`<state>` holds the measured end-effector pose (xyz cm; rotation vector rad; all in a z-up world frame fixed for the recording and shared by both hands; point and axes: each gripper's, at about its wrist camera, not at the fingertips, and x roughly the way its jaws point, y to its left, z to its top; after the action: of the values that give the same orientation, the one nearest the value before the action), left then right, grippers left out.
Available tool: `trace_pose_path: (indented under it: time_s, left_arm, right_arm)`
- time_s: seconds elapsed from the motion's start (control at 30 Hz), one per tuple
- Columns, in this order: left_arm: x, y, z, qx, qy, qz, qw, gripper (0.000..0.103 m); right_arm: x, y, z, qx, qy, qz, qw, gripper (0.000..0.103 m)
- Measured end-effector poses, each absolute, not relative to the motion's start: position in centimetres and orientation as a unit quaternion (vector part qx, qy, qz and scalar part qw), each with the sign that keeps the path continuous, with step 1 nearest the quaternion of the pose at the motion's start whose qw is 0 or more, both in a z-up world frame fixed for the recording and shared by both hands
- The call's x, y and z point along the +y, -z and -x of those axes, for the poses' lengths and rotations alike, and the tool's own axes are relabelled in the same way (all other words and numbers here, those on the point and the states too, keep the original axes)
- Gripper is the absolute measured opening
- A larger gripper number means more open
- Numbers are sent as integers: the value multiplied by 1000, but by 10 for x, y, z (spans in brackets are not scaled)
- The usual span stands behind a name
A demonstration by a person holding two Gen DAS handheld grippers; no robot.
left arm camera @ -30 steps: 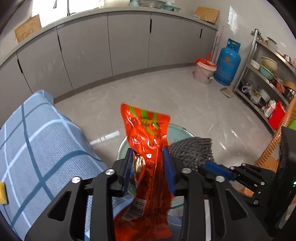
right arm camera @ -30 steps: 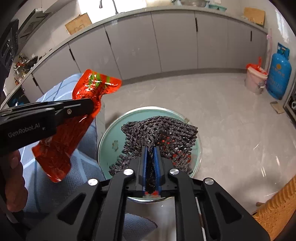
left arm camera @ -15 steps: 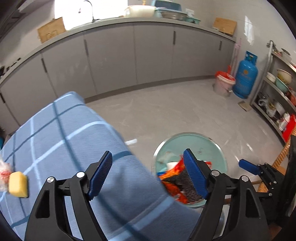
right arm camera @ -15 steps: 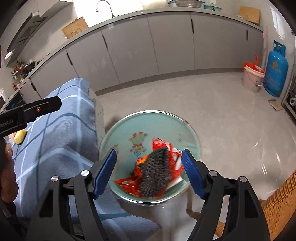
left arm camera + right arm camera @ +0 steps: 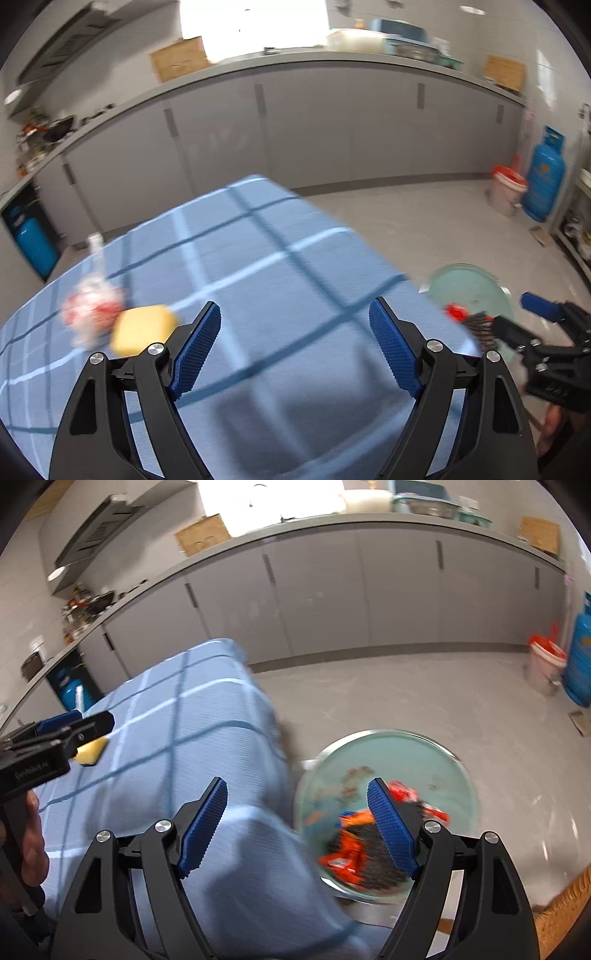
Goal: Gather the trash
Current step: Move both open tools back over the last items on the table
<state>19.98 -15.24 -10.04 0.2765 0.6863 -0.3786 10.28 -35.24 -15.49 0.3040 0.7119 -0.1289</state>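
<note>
Two items left on blue checked tablecloth [image 5: 280,258]: yellow sponge [image 5: 142,328], crumpled clear wrapper [image 5: 90,312] touching it. My left gripper [image 5: 295,350] and right gripper [image 5: 295,827] both spread wide, empty. Basin [image 5: 458,764] on floor holds red wrappers, mesh. Next: left straddles sponge squarely, closes gently.

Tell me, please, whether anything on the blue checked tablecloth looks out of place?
Yes: a yellow sponge and a crumpled clear bag with red contents lie on the tablecloth, while other trash sits in the green basin.
</note>
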Motion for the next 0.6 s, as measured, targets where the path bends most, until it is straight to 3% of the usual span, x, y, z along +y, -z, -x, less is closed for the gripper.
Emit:
trace_pose_path:
  time_s: [0.4, 0.6]
  left_arm:
    - [-10, 101, -250, 348, 43, -75, 933, 86]
    - [20, 111, -286, 360, 25, -55, 931, 87]
  right_arm:
    - [-266, 136, -155, 357, -22, -102, 928, 82]
    - [-226, 133, -177, 363, -57, -76, 927, 83]
